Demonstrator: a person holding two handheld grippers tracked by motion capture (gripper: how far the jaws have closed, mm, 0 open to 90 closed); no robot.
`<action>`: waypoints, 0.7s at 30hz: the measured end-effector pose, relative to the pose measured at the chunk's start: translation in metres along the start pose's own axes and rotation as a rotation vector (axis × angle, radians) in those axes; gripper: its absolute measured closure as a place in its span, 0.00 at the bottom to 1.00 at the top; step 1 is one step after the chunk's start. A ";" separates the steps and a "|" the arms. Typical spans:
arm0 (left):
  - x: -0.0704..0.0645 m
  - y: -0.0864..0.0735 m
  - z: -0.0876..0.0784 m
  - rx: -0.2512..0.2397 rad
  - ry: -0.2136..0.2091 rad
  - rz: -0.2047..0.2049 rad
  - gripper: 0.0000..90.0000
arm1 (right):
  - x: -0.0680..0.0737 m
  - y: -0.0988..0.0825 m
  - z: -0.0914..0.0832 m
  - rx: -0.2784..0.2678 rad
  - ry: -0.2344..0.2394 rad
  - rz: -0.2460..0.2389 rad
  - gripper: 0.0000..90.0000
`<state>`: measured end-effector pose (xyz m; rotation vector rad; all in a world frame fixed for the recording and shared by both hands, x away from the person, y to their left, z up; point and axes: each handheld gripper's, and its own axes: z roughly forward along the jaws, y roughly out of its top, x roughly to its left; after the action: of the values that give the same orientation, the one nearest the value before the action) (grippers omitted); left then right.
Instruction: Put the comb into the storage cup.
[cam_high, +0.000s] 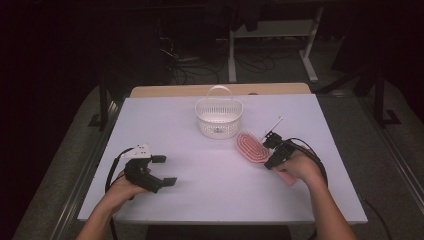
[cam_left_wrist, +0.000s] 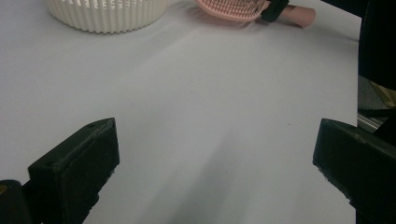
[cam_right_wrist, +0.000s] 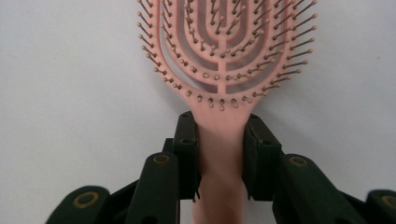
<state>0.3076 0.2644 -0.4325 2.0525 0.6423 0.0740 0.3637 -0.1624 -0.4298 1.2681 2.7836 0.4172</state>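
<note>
Table (cam_high: 165, 125) bears one hairbrush (cam_high: 251, 146), one basket (cam_high: 218, 117).

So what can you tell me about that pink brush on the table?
The hairbrush is pale pink and looks like plastic. Its oval head is cut through with curved slots, and rows of thin bristles with small rounded tips stand up from it. It lies flat on the white table, bristles up, just right of the white basket and apart from it. The right tool clamps the neck where head meets handle, a black jaw on either side. The handle's end pokes out behind the hand.
</note>
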 end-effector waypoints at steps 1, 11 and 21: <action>0.000 0.000 0.000 0.000 0.000 0.001 0.01 | -0.001 -0.002 -0.002 -0.011 0.003 -0.002 0.76; 0.001 0.000 0.001 -0.002 0.001 -0.002 0.01 | -0.011 -0.012 -0.019 -0.131 0.041 0.013 0.76; 0.001 0.000 0.001 -0.001 0.002 -0.002 0.01 | -0.013 -0.015 -0.033 -0.273 0.079 0.002 0.76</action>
<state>0.3090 0.2645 -0.4331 2.0509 0.6455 0.0752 0.3560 -0.1883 -0.4029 1.2148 2.6683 0.8308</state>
